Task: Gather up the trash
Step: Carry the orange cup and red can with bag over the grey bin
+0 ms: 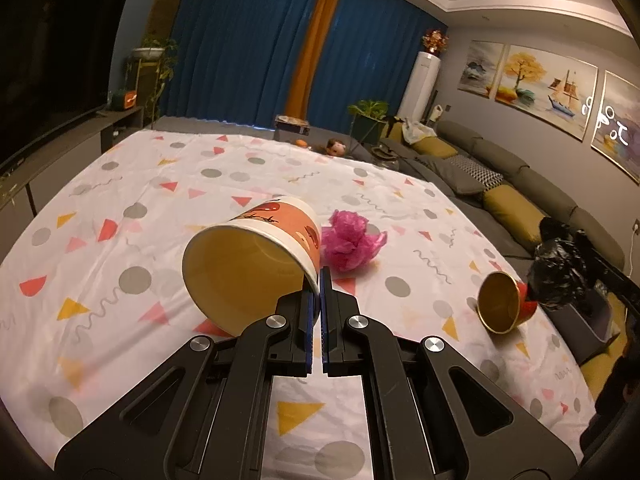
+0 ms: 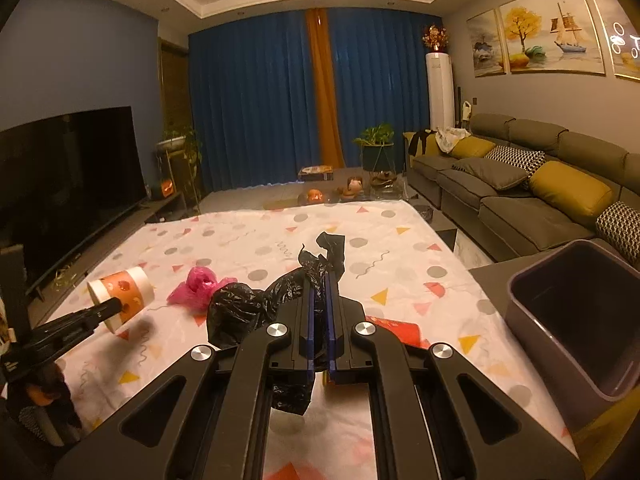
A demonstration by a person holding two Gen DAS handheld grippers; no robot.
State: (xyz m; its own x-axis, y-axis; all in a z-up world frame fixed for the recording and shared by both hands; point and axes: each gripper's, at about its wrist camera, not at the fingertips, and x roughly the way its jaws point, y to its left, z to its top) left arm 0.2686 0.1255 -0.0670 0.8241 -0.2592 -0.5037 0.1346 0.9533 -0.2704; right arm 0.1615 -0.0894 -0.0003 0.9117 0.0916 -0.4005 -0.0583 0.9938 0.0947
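Two items are in hand: the left hand-held gripper (image 1: 319,280) is clenched on the near rim of the orange paper cup (image 1: 256,256), held above the patterned sheet (image 1: 120,208), and the right hand-held gripper (image 2: 319,280) is clenched on the crumpled black plastic bag (image 2: 248,308), just left of the grey bin (image 2: 576,320). Both look light; the cup wall likely buckles if squeezed, so the stiff rim is the spot, while the bag is limp and slippery. The pink plastic wad (image 1: 350,240) and the gold-lined cup (image 1: 502,304) lie on the sheet; pinch the wad mid-bunch.
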